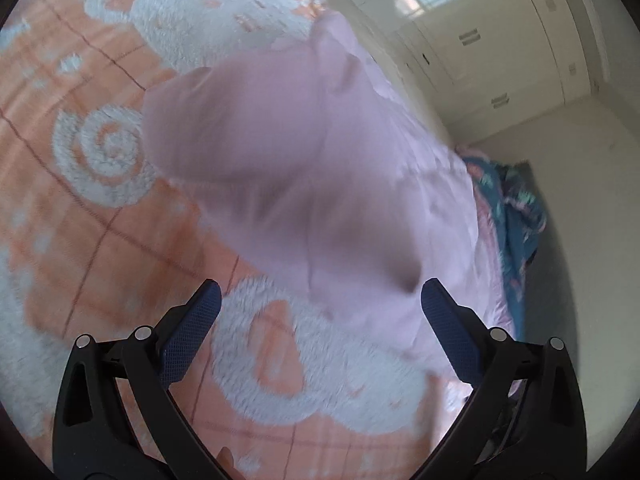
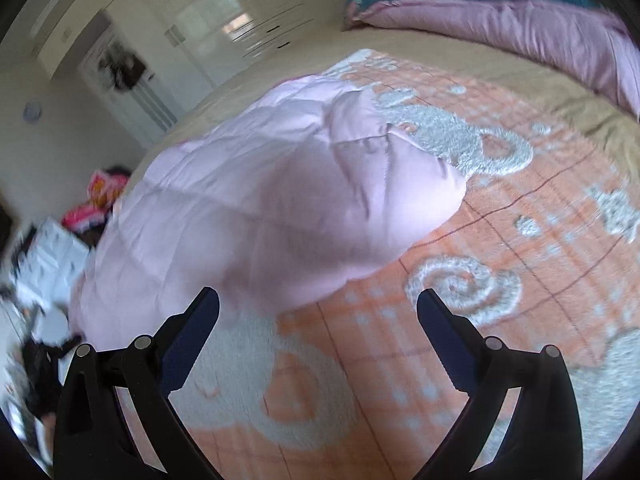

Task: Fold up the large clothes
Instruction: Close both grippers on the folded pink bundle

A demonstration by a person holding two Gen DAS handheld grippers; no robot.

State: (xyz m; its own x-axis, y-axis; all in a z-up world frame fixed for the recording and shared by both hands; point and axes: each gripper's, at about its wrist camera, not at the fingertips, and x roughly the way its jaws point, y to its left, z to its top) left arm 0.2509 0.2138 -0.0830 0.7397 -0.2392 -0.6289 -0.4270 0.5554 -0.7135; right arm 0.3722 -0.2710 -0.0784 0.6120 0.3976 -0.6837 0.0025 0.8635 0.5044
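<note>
both grippers, left gripper and right gripper, hover spread over jacket.

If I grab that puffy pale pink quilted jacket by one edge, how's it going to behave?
The puffy pale pink quilted jacket will probably sag and unfold, since it lies in soft rounded folds. Its puffed panels suggest it is light for its bulk. The smooth-looking shell may slip over the fuzzy orange-and-white blanket if pushed.

glossy white wardrobes along the wall, daylight reflected in their doors, a white panelled door
</note>
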